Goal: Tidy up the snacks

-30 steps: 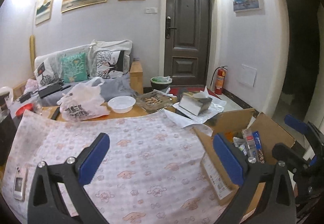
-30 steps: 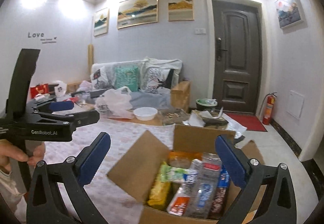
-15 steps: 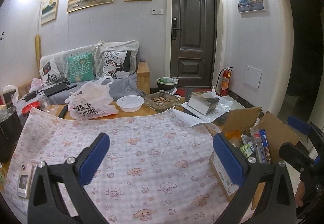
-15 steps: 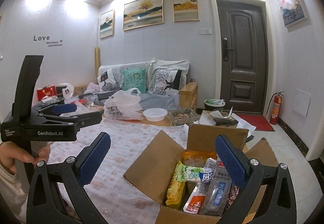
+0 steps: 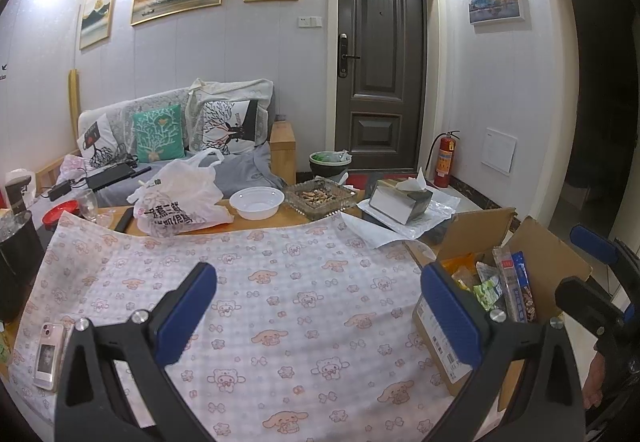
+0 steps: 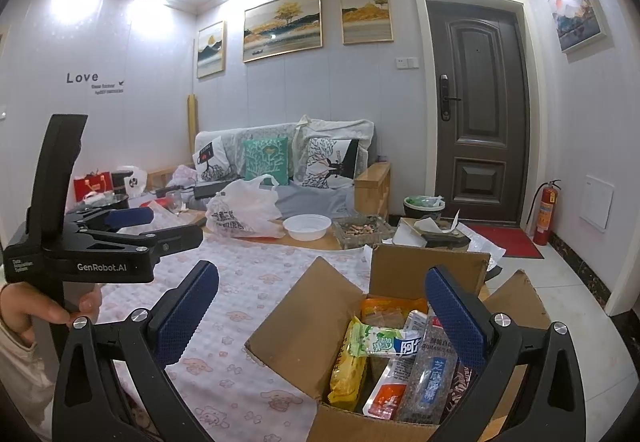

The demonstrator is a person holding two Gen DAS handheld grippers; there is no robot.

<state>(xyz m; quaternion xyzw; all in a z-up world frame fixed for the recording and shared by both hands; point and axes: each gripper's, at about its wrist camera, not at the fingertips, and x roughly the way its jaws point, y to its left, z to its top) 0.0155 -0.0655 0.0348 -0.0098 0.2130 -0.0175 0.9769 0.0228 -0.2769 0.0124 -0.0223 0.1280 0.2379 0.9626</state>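
An open cardboard box point(image 6: 304, 310) full of snack packets sits at the table's right end. A green-and-white packet point(image 6: 384, 340), a yellow packet point(image 6: 348, 370) and a dark clear bag point(image 6: 432, 374) lie on top. My right gripper point(image 6: 320, 306) is open and empty, held above the box's left flap. My left gripper point(image 5: 318, 302) is open and empty above the patterned tablecloth point(image 5: 280, 306), left of the box point(image 5: 532, 254). The left gripper also shows in the right wrist view point(image 6: 156, 224), and the right one at the left wrist view's right edge point(image 5: 592, 266).
A phone point(image 5: 48, 356) lies at the cloth's left edge. Behind the cloth stand a white plastic bag point(image 5: 180, 202), a white bowl point(image 5: 256, 202), a glass ashtray point(image 5: 320, 198) and a tissue box point(image 5: 400, 198). A black pot point(image 5: 16, 254) is at far left.
Both grippers have pulled back and tilted up a little, so the box and table sit lower and farther in both views. Both stay open and empty.
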